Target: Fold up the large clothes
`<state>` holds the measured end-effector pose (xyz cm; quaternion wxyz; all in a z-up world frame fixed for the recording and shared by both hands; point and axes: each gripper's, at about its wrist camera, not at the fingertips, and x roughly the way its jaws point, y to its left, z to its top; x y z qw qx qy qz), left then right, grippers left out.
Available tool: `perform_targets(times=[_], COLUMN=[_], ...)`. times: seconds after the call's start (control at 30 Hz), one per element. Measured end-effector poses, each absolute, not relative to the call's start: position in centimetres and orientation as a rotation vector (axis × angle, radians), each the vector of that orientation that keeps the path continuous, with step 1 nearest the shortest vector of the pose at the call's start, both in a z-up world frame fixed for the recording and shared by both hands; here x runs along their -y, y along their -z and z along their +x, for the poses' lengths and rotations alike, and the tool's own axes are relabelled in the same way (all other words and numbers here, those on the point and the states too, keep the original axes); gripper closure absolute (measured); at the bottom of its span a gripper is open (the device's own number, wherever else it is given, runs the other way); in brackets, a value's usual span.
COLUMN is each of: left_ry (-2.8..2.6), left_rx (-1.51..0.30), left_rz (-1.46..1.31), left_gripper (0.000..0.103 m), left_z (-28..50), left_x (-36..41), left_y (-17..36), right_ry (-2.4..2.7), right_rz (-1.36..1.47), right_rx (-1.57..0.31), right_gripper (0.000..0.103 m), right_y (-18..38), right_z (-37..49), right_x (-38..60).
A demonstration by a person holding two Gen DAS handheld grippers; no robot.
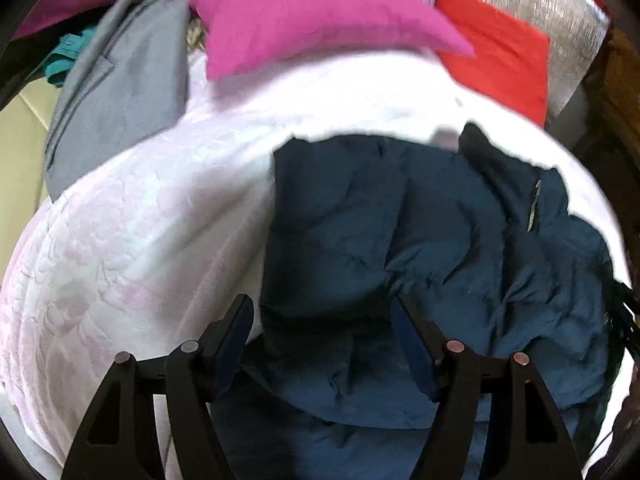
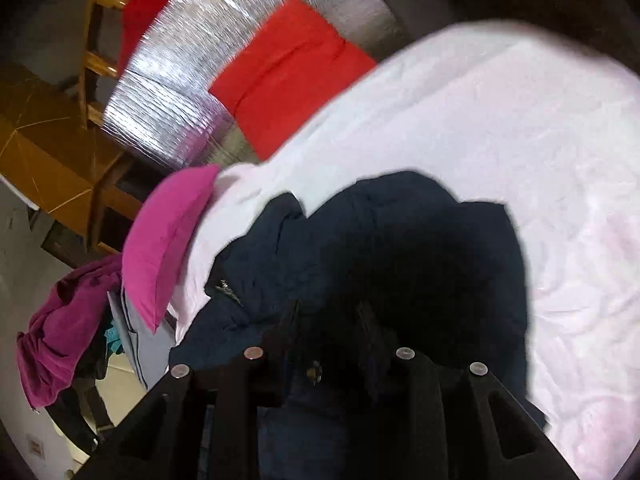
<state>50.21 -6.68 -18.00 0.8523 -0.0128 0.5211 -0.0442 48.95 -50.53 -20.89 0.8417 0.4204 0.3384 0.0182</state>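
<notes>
A dark navy padded jacket (image 1: 400,240) lies crumpled on a pale pink bedspread (image 1: 140,240), its zipper (image 1: 534,208) showing at the upper right. My left gripper (image 1: 322,316) hovers over the jacket's near left edge, open wide, with the cloth below the fingers and nothing pinched. In the right wrist view the same jacket (image 2: 400,240) fills the middle. My right gripper (image 2: 330,314) is just above it with a narrow gap between its fingers. I see no fabric pinched there, though the area is dark.
A magenta pillow (image 1: 312,20), a red cloth (image 1: 500,52) on a silver foil mat (image 1: 560,8), and a grey garment (image 1: 120,92) lie at the bed's far side. A purple garment (image 2: 60,340) hangs off the edge. A wooden chair (image 2: 60,148) stands beyond.
</notes>
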Motion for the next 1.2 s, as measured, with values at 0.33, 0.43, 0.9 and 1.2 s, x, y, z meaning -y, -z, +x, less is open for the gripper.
perform_targets(times=[0.33,0.43,0.9,1.2], left_ry=[0.066,0.072,0.085,0.071], left_rx=[-1.132,-1.093,-1.032,-1.049], left_rz=[0.000,-0.003,0.019,0.113], left_gripper=[0.029,0.029,0.029,0.029], left_z=[50.5,49.5,37.4,27.8], left_x=[6.6,6.6,1.8,-5.8], left_y=[18.1,16.8,16.4,17.8], right_ry=[-0.090,-0.098,-0.156,-0.146], right_rz=[0.920,0.904,0.862,0.879], right_rx=[-0.641,-0.586,-0.661,-0.706], right_gripper=[0.066,0.044,0.042,0.037], right_y=[20.6,19.3,21.2,24.4], right_z=[46.2,42.2,25.1,17.5], right_x=[51.5,51.7,50.6,49.6])
